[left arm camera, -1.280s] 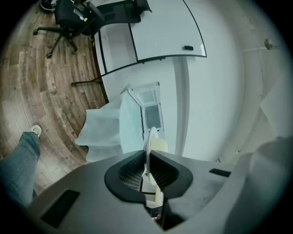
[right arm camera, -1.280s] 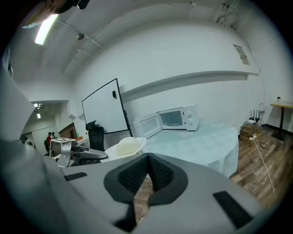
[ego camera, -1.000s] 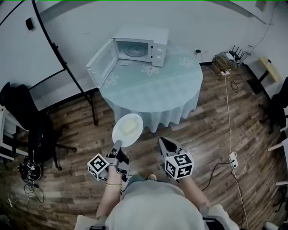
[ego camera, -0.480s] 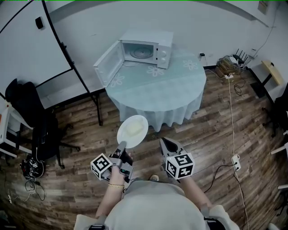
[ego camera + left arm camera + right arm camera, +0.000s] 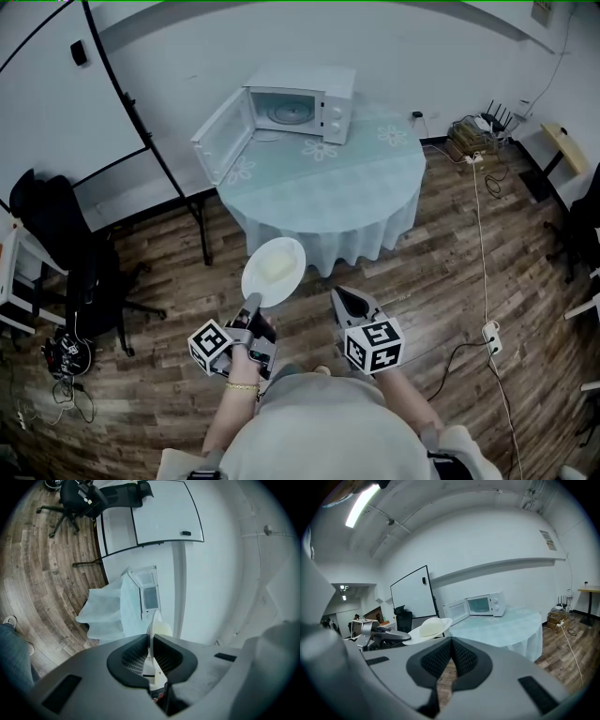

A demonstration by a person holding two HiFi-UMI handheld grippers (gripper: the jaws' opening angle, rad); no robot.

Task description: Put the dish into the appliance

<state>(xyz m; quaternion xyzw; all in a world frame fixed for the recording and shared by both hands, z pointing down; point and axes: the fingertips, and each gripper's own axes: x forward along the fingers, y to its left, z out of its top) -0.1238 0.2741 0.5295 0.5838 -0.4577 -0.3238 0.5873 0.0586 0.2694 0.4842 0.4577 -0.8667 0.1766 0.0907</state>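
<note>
Left hand-held gripper [image 5: 251, 304] clamped on the rim of the white dish [image 5: 273, 271] — held over the floor [image 5: 450, 281], near side of the round tabletop [image 5: 375, 187]. Right hand-held gripper [image 5: 345, 300] closed, empty. Microwave [image 5: 314, 94] at the tabletop's far side, door [image 5: 222, 138] open (panel print too small to read).

One round white plate [image 5: 273, 272] carrying a pale cream mound: riding roughly level, its near rim being pinched in the left gripper [image 5: 251, 302], hanging over the wooden floor [image 5: 169, 281] short of the table.

One boxy white microwave oven [image 5: 300, 101]: sitting upright at the far side of the round cloth-covered table [image 5: 328, 187], its door [image 5: 222, 138] standing swung wide to the left, its glass turntable [image 5: 284, 111] showing inside.
</note>
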